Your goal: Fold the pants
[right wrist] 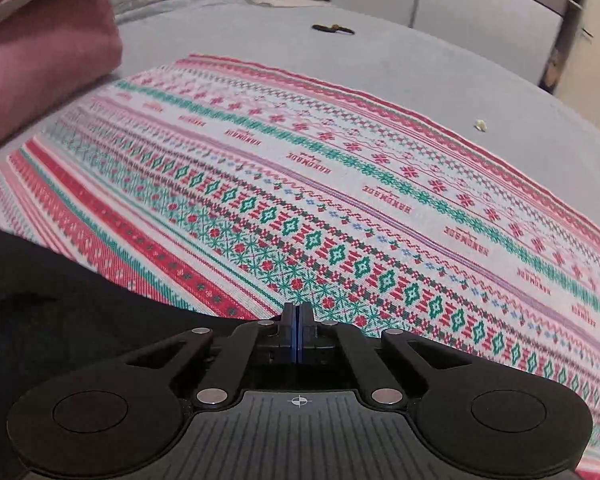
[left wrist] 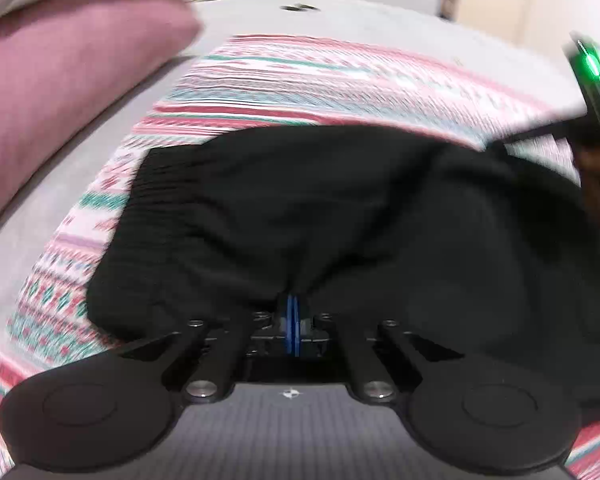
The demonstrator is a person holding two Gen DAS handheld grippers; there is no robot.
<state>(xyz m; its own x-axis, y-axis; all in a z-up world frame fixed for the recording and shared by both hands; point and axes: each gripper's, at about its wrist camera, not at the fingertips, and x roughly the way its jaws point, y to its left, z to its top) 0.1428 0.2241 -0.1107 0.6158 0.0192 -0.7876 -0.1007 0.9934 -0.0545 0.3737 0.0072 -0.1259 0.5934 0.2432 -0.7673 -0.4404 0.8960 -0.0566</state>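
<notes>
Nearest in the left wrist view, the left gripper (left wrist: 293, 312) has its blue-edged fingers pressed together on a gathered fold of the black pants (left wrist: 340, 216), which bunch up around the pinch. The one pair of pants lies spread on a patterned cloth (left wrist: 260, 80) with red, green and white bands; that view is motion-blurred. In the right wrist view, the right gripper (right wrist: 297, 320) has its fingers drawn together with no fabric visible between them, over the same cloth (right wrist: 340, 200), while an edge of the pants (right wrist: 60, 300) fills the lower left. The single cloth rests on a grey bed surface (right wrist: 420, 64). One pink folded blanket (right wrist: 40, 64) sits at the left. Farther off lie one small dark object (right wrist: 333, 29) and one pale scrap (right wrist: 480, 124) on the grey surface. Beyond stand white cabinet panels (right wrist: 480, 4). At the right edge of the left view, a device with one green light (left wrist: 590, 66) appears.
</notes>
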